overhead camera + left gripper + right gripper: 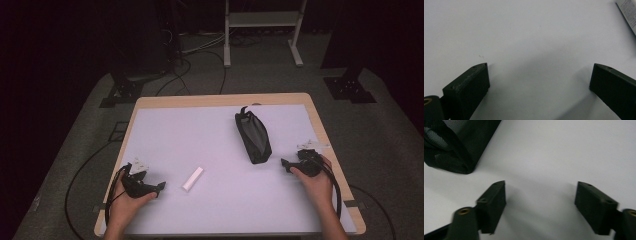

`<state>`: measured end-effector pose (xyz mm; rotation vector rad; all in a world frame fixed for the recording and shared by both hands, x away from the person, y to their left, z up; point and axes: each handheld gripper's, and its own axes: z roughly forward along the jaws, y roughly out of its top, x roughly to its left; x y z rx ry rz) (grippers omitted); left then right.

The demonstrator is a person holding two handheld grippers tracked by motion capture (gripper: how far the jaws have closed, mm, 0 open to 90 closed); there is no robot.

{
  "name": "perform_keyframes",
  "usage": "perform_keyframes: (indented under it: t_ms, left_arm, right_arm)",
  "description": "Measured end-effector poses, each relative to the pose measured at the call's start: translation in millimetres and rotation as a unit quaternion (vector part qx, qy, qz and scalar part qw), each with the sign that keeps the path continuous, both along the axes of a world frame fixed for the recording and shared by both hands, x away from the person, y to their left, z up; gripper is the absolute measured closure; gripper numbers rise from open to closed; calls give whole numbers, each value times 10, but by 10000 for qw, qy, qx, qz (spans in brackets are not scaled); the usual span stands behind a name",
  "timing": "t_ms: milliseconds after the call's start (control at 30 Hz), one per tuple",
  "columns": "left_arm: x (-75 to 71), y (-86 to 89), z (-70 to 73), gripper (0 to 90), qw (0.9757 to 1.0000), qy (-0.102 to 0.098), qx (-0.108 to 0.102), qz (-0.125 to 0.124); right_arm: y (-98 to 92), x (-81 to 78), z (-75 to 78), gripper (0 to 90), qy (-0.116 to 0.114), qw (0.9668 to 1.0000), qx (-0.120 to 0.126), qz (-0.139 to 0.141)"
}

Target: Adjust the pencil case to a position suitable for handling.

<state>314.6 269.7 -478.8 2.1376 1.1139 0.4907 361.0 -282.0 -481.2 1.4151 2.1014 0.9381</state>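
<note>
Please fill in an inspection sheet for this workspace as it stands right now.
Surface: white mat on a wooden table.
Job's things: black mesh pouch lying flat right of centre; small white tube lying near the left gripper.
Clutter: nothing seen.
Grippers: left gripper open, nothing between its jaws; right gripper open, nothing between its jaws, near the pouch's end.
Cables: black cables on the floor.
Surroundings: dark room, white frame stand behind the table.

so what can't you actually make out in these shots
- White tube: print too small to read in the high view; cut off by the top right corner in the left gripper view.
- Black mesh pouch: contents hidden by its fabric; cut off by the top left edge in the right gripper view.
- Room behind the table: too dark.
</note>
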Motion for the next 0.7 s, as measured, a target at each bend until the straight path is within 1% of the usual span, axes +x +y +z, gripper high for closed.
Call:
perform_keyframes:
  t_ms: [33,67,233,267,433,467,533,600,700]
  left_arm:
    - [0,0,0,18,10000,0,0,0]
    - [0,1,0,18,10000,-1,-3,-1]
    - [1,1,0,18,10000,1,-5,-2]
    - [-1,0,-1,18,10000,-2,-4,0]
    - [-2,-2,-2,18,10000,-2,-15,7]
    - [-3,-2,-1,18,10000,-2,-12,7]
    - [-3,-2,-2,18,10000,-2,-12,7]
    - [-3,-2,-1,18,10000,-3,-12,7]
    - [-3,-2,-2,18,10000,-3,-15,6]
  right_arm:
    - [0,0,0,259,0,10000,0,0]
    - [-6,-13,30,344,36,10000,-19,-7]
    - [-13,-32,64,378,44,10000,79,-21]
    - [-14,-39,84,398,23,9999,104,-21]
    - [-23,-58,131,421,-18,9998,177,-21]
    - [-31,-69,161,433,-39,9997,246,-17]
    - [-40,-79,187,441,-51,9996,294,-18]
    - [-41,-79,199,441,-30,9996,297,-14]
    - [-49,-83,280,445,-86,9993,353,7]
